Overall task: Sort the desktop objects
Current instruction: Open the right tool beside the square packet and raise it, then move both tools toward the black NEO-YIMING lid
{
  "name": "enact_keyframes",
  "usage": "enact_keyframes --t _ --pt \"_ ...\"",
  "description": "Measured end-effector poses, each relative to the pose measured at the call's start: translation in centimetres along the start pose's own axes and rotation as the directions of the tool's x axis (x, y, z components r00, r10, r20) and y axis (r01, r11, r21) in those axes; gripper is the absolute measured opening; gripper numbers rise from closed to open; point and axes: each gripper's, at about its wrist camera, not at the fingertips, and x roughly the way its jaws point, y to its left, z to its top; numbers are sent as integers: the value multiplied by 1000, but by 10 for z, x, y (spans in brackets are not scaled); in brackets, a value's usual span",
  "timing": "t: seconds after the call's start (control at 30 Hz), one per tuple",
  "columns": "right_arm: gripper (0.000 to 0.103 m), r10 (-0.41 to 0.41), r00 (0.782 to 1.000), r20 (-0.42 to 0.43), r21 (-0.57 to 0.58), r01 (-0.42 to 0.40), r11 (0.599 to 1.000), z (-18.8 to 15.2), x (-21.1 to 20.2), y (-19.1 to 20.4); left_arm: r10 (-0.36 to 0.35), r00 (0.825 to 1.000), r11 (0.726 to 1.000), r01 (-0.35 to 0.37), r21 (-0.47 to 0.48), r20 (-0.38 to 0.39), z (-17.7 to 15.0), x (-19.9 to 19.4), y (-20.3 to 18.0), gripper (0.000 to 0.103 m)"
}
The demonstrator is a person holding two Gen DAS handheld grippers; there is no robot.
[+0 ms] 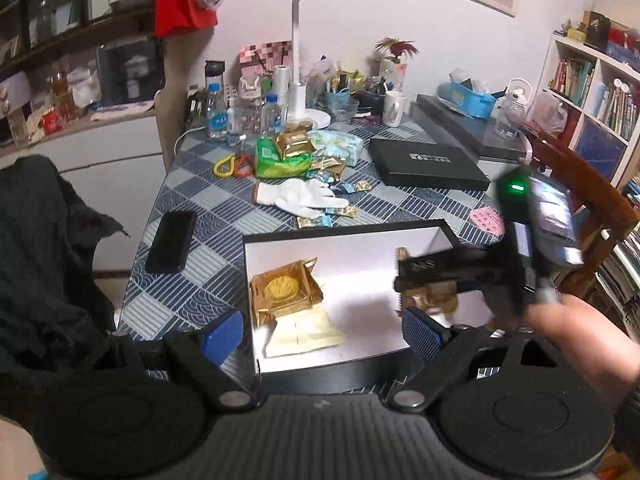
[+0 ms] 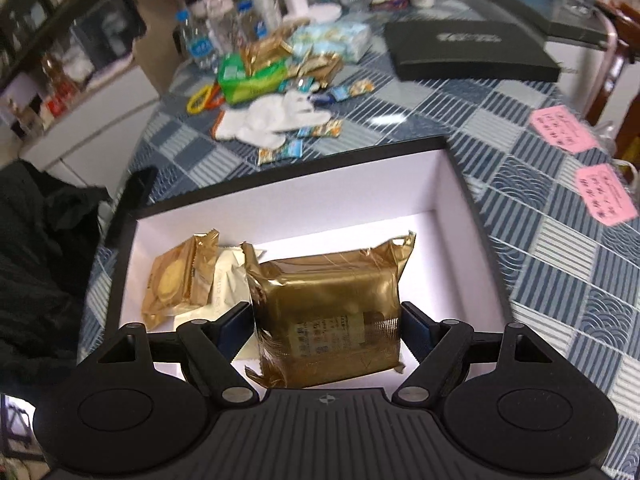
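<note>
An open black box with a white inside (image 1: pixel 436 236) (image 2: pixel 448 184) sits at the near edge of the table. In it lie a gold cake packet (image 1: pixel 286 290) (image 2: pixel 176 276) and a cream packet (image 1: pixel 308 330) (image 2: pixel 228 280). My right gripper (image 2: pixel 326 322) is shut on a large gold foil packet (image 2: pixel 332 312) and holds it over the box; it shows in the left wrist view (image 1: pixel 430 284), blurred. My left gripper (image 1: pixel 322 334) is open and empty, low over the box's near side.
A white glove (image 1: pixel 300 196), small candies (image 1: pixel 346 212), a green pack (image 1: pixel 278 158), gold packets and tissues lie mid-table. A black phone (image 1: pixel 170 242) is at the left, a black box lid (image 1: pixel 428 162) at the right, pink notes (image 2: pixel 606 194), bottles and a lamp behind.
</note>
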Motion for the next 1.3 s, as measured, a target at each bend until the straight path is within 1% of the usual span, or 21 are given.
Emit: enact_keyframes --t 0.07,0.17,0.27,0.37,0.43,0.5,0.63,0.77,0.8,0.87,0.93,0.97,1.0,1.03,1.17,1.3 --pt "79 -1 999 39 15 0 1000 -9 -18 -8 -5 1000 1000 5 14 8 2 -1 -4 103" --pt "80 -3 992 127 26 0 1000 -20 -49 -15 -20 1000 999 19 42 17 5 -2 -12 103" --pt "83 -1 973 229 8 0 1000 -26 -80 -17 -40 999 996 38 77 24 8 -2 -21 103" --pt "86 1 955 296 14 -5 1000 -28 -104 -24 -63 998 993 61 106 18 12 1 -28 103" --pt "87 -22 945 327 2 22 1000 -31 -114 -31 -60 998 993 58 102 18 14 3 -29 103" --pt "87 -34 942 333 -6 38 999 -33 -119 -40 -34 999 996 33 78 16 17 6 -27 103" --pt "87 -10 945 327 9 7 1000 -30 -115 -61 15 1000 1000 -15 21 0 24 15 -25 103" --pt "87 10 946 323 9 -13 1000 -21 -109 -83 65 998 998 -65 -21 -20 38 33 -38 103" --pt "87 14 947 321 0 -14 1000 -18 -108 -90 67 997 997 -68 -34 -30 41 39 -44 103" --pt "87 30 947 319 -27 -22 999 -12 -108 -104 59 997 996 -62 -60 -51 50 52 -58 103" --pt "88 33 942 335 -64 -12 998 -3 -112 -121 58 996 994 -63 -86 -62 60 65 -77 103" --pt "92 28 938 346 -78 -1 997 1 -114 -130 66 996 993 -71 -94 -56 66 71 -88 103" --pt "98 23 934 357 -93 11 996 7 -117 -140 72 996 992 -77 -100 -46 72 77 -99 103" --pt "100 25 930 367 -106 15 994 12 -119 -150 78 996 991 -81 -105 -35 78 82 -110 103" --pt "101 49 916 398 -156 15 988 36 -124 -194 99 995 989 -100 -106 -13 103 111 -155 103" --pt "103 79 913 401 -200 3 980 59 -124 -237 85 996 992 -87 -89 -26 130 142 -196 103"
